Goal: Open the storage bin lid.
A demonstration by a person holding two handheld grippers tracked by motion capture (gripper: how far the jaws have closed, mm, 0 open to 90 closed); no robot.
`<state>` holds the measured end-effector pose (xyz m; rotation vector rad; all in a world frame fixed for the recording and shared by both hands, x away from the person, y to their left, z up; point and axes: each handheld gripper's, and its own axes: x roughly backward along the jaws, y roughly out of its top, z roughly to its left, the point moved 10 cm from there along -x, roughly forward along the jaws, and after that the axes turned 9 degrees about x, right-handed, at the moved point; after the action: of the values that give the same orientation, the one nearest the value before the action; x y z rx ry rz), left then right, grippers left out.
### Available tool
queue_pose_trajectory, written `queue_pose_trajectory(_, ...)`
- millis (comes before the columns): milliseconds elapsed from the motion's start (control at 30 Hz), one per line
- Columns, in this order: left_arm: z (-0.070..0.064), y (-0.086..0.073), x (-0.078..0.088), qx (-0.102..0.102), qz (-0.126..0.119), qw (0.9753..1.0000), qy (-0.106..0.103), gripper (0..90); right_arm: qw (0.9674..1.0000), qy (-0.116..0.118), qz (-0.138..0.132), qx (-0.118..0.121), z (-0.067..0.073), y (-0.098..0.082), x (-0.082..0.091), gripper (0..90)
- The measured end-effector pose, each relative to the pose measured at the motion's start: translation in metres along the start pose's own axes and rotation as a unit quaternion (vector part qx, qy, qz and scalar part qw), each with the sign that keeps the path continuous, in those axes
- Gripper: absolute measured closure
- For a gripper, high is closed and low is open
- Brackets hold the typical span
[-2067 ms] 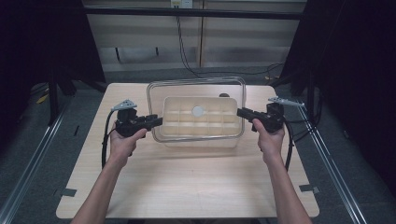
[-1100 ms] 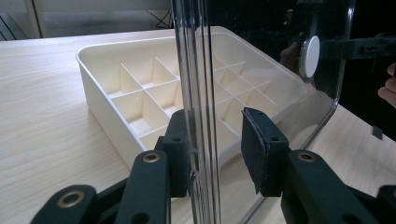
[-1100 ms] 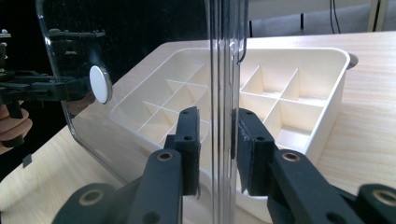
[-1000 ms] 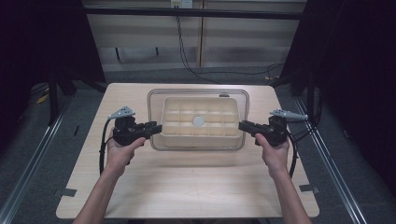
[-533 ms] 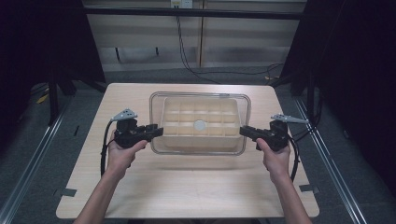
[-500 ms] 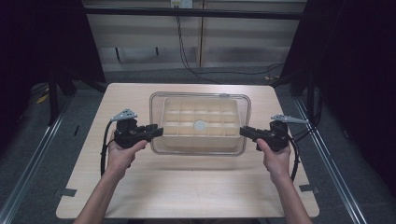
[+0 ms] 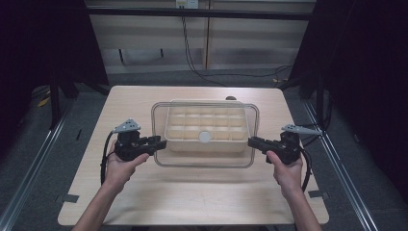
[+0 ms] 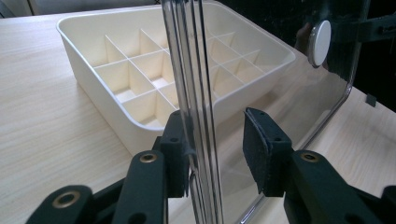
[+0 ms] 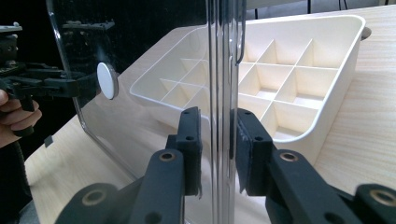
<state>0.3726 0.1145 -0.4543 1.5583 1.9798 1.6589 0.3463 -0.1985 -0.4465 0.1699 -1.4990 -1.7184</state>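
A clear plastic lid with a white round knob hangs level over a cream tray split into several compartments, its near edge past the tray's front. My left gripper is shut on the lid's left rim and my right gripper on its right rim. In the left gripper view the rim stands edge-on between the jaws, with the tray behind. The right gripper view shows its pads close on the rim, tray beyond.
The tray rests mid-table on a light wooden tabletop. A small dark object peeks out behind the tray's far edge. Metal rails and dark floor flank the table. The other hand and left gripper appear far off in the right gripper view.
Both grippers have carried the lid towards the person's side of the table, so its near edge now overhangs the tray's front. The tray has stayed put.
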Motion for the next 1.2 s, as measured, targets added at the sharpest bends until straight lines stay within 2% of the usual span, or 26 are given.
queue_pose_trajectory(133,-0.001,-0.003,0.002,0.001,0.000,1.0000,0.004,62.8,1.0000,0.002,-0.002,-0.002,0.002,-0.003,0.001,73.8)
queue_pose_trajectory(233,-0.002,-0.004,0.004,-0.001,0.004,1.0000,0.004,62.8,0.9999,0.005,0.007,-0.007,0.005,-0.009,0.002,73.6)
queue_pose_trajectory(267,-0.004,-0.003,0.007,0.005,0.000,1.0000,-0.003,63.1,0.9999,0.007,0.008,-0.007,0.006,-0.009,0.002,73.7)
queue_pose_trajectory(433,-0.009,-0.005,0.010,-0.006,0.006,1.0000,-0.001,63.5,0.9999,0.007,0.005,-0.008,0.009,-0.010,0.007,73.5)
queue_pose_trajectory(567,-0.011,-0.009,0.010,-0.004,0.007,1.0000,-0.003,63.5,0.9999,0.005,0.005,-0.012,0.011,-0.014,0.010,73.5)
queue_pose_trajectory(800,-0.013,-0.024,0.013,-0.008,0.025,0.9997,-0.006,63.6,0.9999,0.006,0.007,-0.010,0.017,-0.018,0.015,73.5)
queue_pose_trajectory(1033,-0.014,-0.034,0.018,-0.003,0.030,0.9995,-0.005,63.6,0.9998,0.010,0.009,-0.013,0.024,-0.024,0.016,73.7)
queue_pose_trajectory(1200,-0.017,-0.044,0.018,-0.001,0.038,0.9992,-0.005,63.5,0.9996,0.009,0.021,-0.014,0.027,-0.035,0.018,73.6)
